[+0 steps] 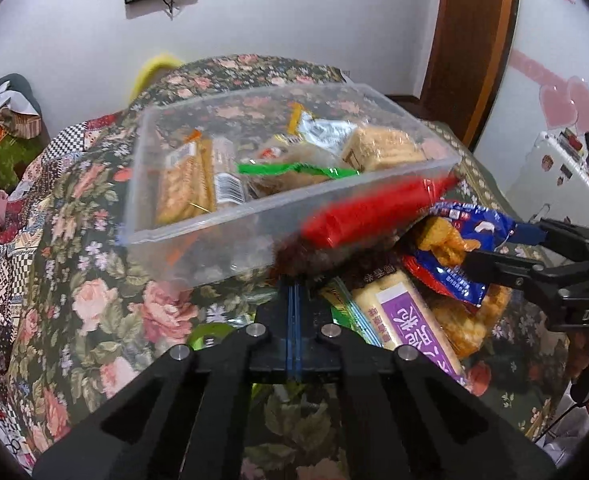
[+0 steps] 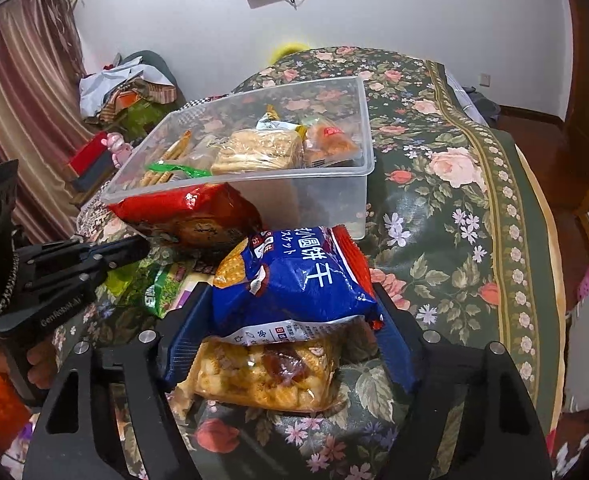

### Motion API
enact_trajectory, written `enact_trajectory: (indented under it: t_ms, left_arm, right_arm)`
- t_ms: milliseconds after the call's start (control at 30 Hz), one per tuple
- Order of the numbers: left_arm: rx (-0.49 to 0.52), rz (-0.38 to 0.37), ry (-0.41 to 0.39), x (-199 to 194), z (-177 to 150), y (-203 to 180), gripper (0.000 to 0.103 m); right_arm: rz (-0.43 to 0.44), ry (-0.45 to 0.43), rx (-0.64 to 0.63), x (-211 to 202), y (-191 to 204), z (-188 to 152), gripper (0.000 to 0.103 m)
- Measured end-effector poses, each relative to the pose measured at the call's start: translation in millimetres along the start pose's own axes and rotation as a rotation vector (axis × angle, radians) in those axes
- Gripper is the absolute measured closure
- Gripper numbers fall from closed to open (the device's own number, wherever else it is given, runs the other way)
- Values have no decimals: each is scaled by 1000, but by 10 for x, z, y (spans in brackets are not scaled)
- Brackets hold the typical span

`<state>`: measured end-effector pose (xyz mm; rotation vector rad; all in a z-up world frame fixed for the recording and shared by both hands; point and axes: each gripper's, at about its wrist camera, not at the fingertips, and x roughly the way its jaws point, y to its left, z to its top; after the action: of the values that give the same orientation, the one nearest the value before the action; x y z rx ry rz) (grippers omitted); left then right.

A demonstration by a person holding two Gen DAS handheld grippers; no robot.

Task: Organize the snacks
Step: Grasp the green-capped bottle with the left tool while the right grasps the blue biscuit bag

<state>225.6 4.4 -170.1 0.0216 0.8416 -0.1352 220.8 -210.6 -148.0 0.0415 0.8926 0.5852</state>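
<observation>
Right gripper [image 2: 294, 320]: closed around the blue biscuit bag [image 2: 294, 284].
Left gripper [image 1: 294, 280]: pressed shut; whether it pinches the red packet [image 1: 370, 212] I cannot tell.
Risk: the puffy bag could slip out sideways; the red packet could snag the rim.
Clear bin [image 2: 368, 160]: just ahead on the bed [image 2: 454, 200], half full.

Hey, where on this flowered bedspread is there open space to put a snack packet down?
Open bedspread lies right of the clear bin, toward the gold-bordered edge, and left of the bin in the left wrist view. It is crowded in front of the bin: the red packet, blue packet, purple-label bar and green packets pile together there.
</observation>
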Motion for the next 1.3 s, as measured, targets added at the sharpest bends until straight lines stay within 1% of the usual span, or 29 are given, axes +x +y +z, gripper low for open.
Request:
enact_trajectory:
  t_ms: [33, 67, 100, 133, 167, 200, 233, 300, 367, 400, 433, 467, 500, 533, 567, 600, 633, 667, 700, 733, 867, 967, 1000, 1067, 1133, 1200, 1300]
  left_arm:
    - [-5, -1, -10, -51, 2, 14, 103]
    - [-9, -4, -25, -121, 3, 33, 103]
    - [-10, -5, -35, -174, 0, 49, 103]
    - [-11, -6, -43, -233, -6, 62, 103]
    - [-10, -5, -47, -284, -12, 72, 103]
    - [-8, -5, -47, -316, -13, 79, 103]
    - [-3, -12, -39, -350, -21, 81, 103]
    - [-5, -11, -19, -375, -30, 94, 103]
    - [-17, -9, -4, -371, -63, 133, 98]
    - [-22, -1, 10, -350, -92, 158, 89]
    - [-29, 11, 19, -331, -119, 189, 76]
    - [-38, 21, 27, -312, -153, 227, 70]
    - [-49, 31, 36, -297, -193, 272, 58]
    - [-59, 35, 41, -294, -230, 310, 53]
    - [-68, 34, 46, -287, -264, 351, 53]
    - [-75, 32, 54, -280, -295, 390, 51]
    - [-80, 34, 59, -276, -321, 418, 47]
    - [-87, 37, 60, -273, -343, 449, 45]
    - [-96, 41, 60, -270, -365, 478, 41]
    - [-105, 41, 61, -262, -380, 506, 38]
    - [-117, 22, 79, -174, -396, 532, 38]
    - [-113, 24, 90, -67, -387, 491, 38]
    - [-113, 22, 91, -33, -386, 477, 38]
    - [-121, 12, 90, 19, -378, 463, 39]
    - [-126, 0, 86, 60, -373, 448, 49]
    - [-132, 0, 89, 105, -370, 458, 54]
    - [-138, -3, 80, 122, -378, 466, 55]
  right_arm:
    - [-2, -2, -2, -6, 11, -2, 32]
    - [-2, -6, -3, -21, 21, -2, 40]
    - [4, -10, -1, -37, 26, 4, 44]
    - [8, -16, 9, -66, 18, 21, 54]
    - [12, -20, 14, -89, 16, 33, 62]
    - [27, -21, 25, -113, 2, 49, 73]
    - [32, -18, 29, -117, -6, 59, 78]
    - [35, -5, 31, -107, -6, 58, 78]
    - [26, 18, 26, -73, 11, 34, 78]
    - [28, 27, 32, -63, 11, 22, 75]
    - [25, 35, 38, -54, 8, 8, 75]
    - [22, 35, 40, -56, 8, -6, 75]
    - [16, 36, 39, -63, 8, -15, 74]
    - [11, 40, 33, -68, 14, -24, 71]
    - [7, 42, 26, -74, 20, -31, 68]
    - [-1, 43, 17, -80, 30, -37, 62]
    - [-9, 42, 8, -95, 41, -46, 52]
    - [-18, 42, 0, -102, 48, -49, 46]
    - [-23, 39, -5, -107, 51, -48, 36]
    - [-26, 32, -7, -114, 49, -45, 29]
    - [-26, 30, -7, -59, 44, -1, 18]
    - [-36, 41, 19, 24, 23, 36, 16]
    - [-42, 37, 27, 44, 16, 49, 12]
    - [-47, 32, 47, 86, -7, 76, 1]
    - [-66, 36, 71, 143, -43, 105, 0]
    - [-70, 49, 87, 204, -81, 134, 0]
    - [-102, 56, 111, 265, -135, 149, 0]
